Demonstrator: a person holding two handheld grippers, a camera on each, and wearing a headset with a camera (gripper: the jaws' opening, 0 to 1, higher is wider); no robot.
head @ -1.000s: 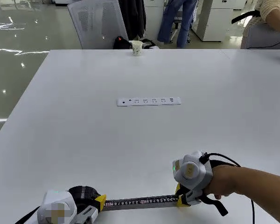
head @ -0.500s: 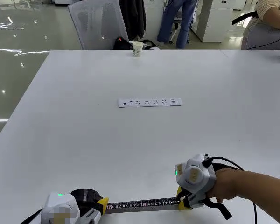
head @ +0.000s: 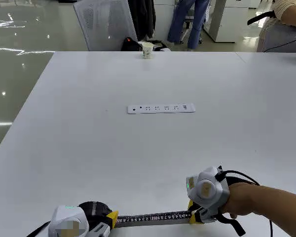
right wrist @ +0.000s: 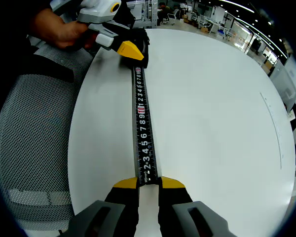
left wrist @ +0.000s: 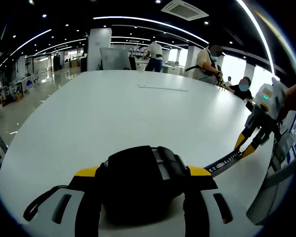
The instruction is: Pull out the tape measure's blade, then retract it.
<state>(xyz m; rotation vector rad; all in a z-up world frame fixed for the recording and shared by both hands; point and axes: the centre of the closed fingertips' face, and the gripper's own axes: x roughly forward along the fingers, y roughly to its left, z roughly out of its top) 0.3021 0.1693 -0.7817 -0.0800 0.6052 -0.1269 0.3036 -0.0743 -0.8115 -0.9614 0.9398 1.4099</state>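
Note:
A black tape measure case (left wrist: 143, 178) sits near the table's front edge, clamped between the yellow-tipped jaws of my left gripper (left wrist: 144, 174). In the head view the case (head: 95, 211) lies at the bottom left with the left gripper (head: 108, 219) on it. Its dark numbered blade (head: 152, 217) runs right along the table to my right gripper (head: 192, 216), which is shut on the blade's end. The right gripper view shows the blade (right wrist: 143, 133) stretching from my right gripper (right wrist: 148, 183) up to the case (right wrist: 138, 48).
A white power strip (head: 160, 108) lies mid-table and a paper cup (head: 147, 50) stands at the far edge. A mesh chair (right wrist: 34, 143) is beside the table's near edge. People stand and sit beyond the table, with a chair back (head: 106, 22) at its far side.
The picture has shifted a little as the head moved. The visible blade between the two grippers looks much the same length; both grippers keep their hold.

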